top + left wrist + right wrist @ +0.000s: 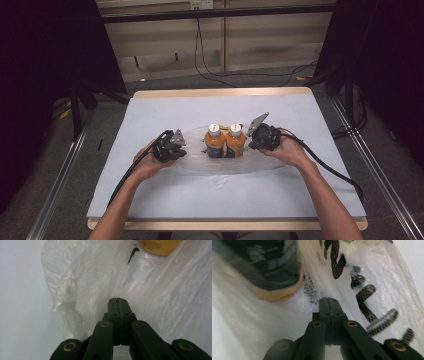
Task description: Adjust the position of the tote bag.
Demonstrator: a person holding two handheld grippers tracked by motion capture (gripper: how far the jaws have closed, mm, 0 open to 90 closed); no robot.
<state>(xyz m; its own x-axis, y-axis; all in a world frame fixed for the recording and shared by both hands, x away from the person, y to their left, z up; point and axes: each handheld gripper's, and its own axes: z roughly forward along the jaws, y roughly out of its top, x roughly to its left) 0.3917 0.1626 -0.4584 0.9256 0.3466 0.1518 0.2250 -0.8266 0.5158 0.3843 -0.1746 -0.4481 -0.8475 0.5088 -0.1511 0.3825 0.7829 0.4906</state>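
Worktop [150, 190]: white sheet over a wooden table, dark room w/ cables behind.
Bag [195, 162]: clear plastic, flattened out mid-worktop, a bit nearer your edge than the far one.
Bottles [225, 141]: two orange, white caps, upright, touching side by side on the bag's middle.
Left gripper [116, 299]: your jaws pressed together; whether film is caught between them, can't tell. It's at the bag's left end.
Right gripper [328, 299]: jaws pressed together at the bag's right end, just beside the right bottle; pinch on the printed film unclear.
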